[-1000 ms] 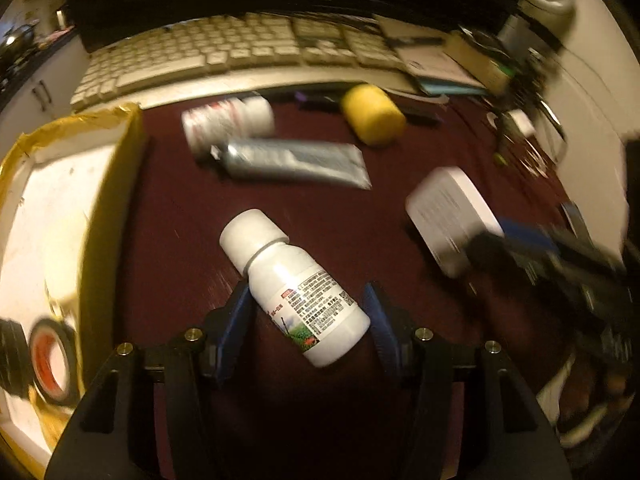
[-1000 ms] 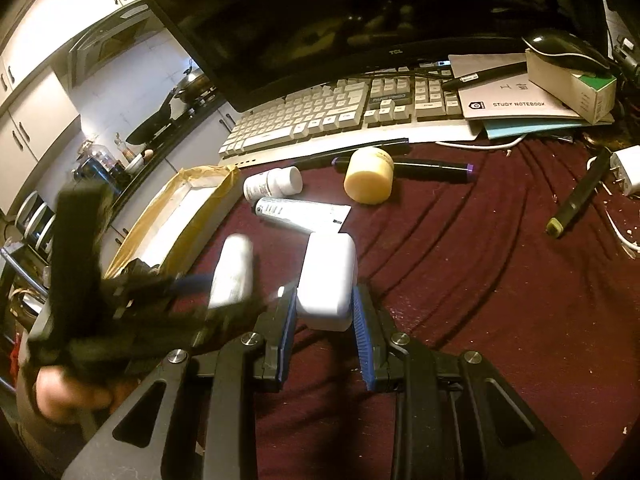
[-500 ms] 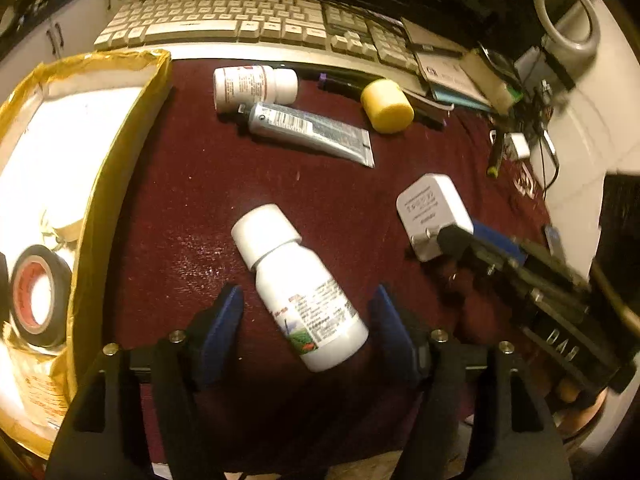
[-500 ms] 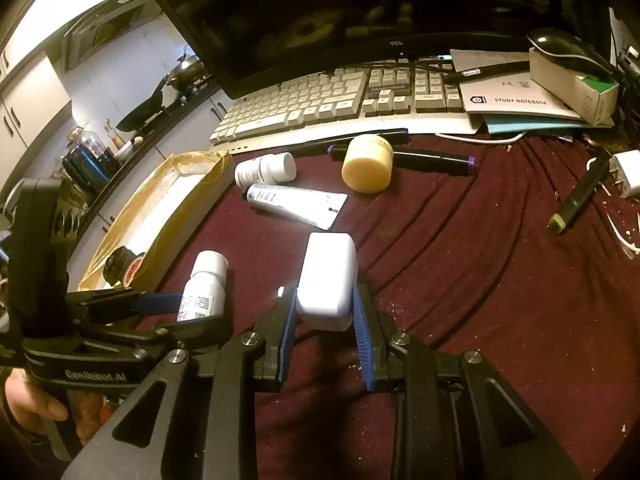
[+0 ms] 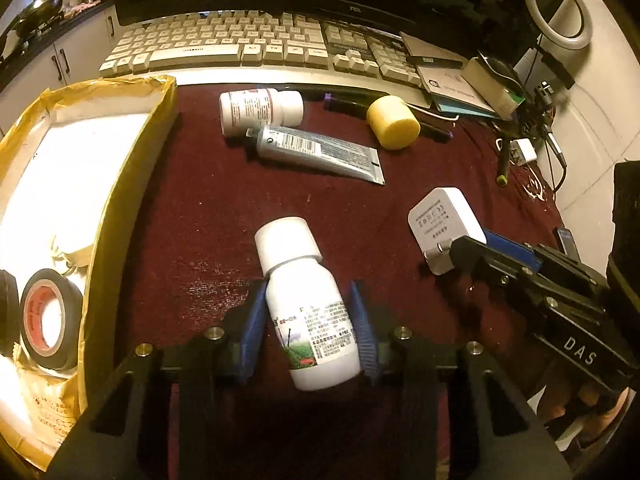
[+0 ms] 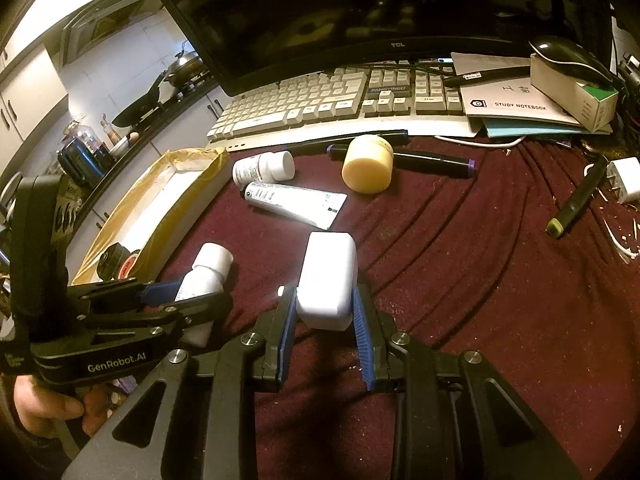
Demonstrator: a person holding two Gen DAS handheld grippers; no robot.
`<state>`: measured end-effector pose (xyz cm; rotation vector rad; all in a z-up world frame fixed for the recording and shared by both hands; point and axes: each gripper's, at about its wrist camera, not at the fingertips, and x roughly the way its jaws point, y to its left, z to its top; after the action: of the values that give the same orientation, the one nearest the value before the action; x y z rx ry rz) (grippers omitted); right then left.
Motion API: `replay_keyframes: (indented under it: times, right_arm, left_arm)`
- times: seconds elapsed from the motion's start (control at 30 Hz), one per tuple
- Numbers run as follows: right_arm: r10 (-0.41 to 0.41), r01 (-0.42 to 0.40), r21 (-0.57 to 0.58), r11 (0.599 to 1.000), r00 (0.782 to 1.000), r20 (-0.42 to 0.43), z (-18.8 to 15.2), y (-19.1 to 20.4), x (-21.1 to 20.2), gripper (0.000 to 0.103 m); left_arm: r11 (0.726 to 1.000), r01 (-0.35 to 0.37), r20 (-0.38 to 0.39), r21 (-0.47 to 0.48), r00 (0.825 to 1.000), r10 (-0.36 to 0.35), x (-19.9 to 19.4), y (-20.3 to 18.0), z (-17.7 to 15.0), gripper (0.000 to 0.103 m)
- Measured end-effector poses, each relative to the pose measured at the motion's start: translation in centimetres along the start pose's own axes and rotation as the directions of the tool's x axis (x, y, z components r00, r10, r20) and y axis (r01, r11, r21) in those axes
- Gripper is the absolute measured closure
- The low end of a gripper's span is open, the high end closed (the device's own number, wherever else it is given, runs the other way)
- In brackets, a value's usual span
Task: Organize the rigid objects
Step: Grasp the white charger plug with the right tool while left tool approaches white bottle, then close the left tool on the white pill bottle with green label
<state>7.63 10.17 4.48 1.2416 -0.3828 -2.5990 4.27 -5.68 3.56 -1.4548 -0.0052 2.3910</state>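
Bottle (image 5: pixel 310 312): white, labelled, lying on the dark red cloth at lower centre of the left wrist view, cap toward the top of the frame; seen at lower left in the right wrist view.
Left gripper (image 5: pixel 310 330): its jaws have just been closing, and the blue pads now press the bottle's body on both sides.
Charger (image 6: pixel 327 280): white block, at centre of the right wrist view; at right of centre in the left wrist view.
Right gripper (image 6: pixel 324 318): narrowly open, blue pads clamped on the near end of the charger.
Hand (image 6: pixel 44 408): lower left of the right wrist view, holding the left gripper's handle.
Cloth (image 5: pixel 208 208): dark red, wrinkled, covering the surface.
Box (image 5: pixel 132 184): yellow-taped, white inside, left edge of the left wrist view.
Tape (image 5: pixel 48 320): black roll with red core, inside the box at lower left.
Pill bottle (image 5: pixel 260 108): white, on its side, upper centre, touching the tube.
Tube (image 5: pixel 316 154): silver, just below the pill bottle.
Yellow jar (image 5: pixel 394 122): on its side, right of the pill bottle, against a black marker.
Keyboard (image 5: pixel 256 46): across the top, below a dark monitor.
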Motion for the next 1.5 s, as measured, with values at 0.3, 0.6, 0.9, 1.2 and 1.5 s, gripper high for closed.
replay_keyframes:
  times: [0.3,0.6,0.9,1.2,1.5]
  right_arm:
    - [-0.012,0.012,0.008,1.000,1.000,0.011,0.0,-0.1,-0.2,0.078]
    - [-0.020,0.020,-0.002,1.000,0.999,0.033,0.2,0.3,-0.7,0.079]
    - [-0.026,0.026,0.008,1.000,1.000,0.006,0.1,0.0,-0.1,0.078]
    - [-0.029,0.027,0.083,0.996,0.999,0.020,1.3,-0.7,0.7,0.056]
    - [-0.052,0.052,0.011,0.999,0.999,0.002,1.3,0.5,1.3,0.078]
  left_arm:
    - [0.999,0.051,0.016,0.000,0.999,-0.051,-0.9,-0.2,-0.3,0.066]
    - [0.998,0.039,-0.035,0.045,0.999,-0.038,-0.5,-1.0,-0.2,0.068]
    - [0.992,-0.022,-0.071,0.123,0.997,0.031,0.0,-2.0,-0.3,0.068]
    - [0.983,-0.046,-0.050,0.176,0.997,0.056,0.2,-2.6,-0.7,0.068]
    - [0.993,0.036,-0.044,0.114,0.999,-0.031,-0.1,-1.5,-0.6,0.069]
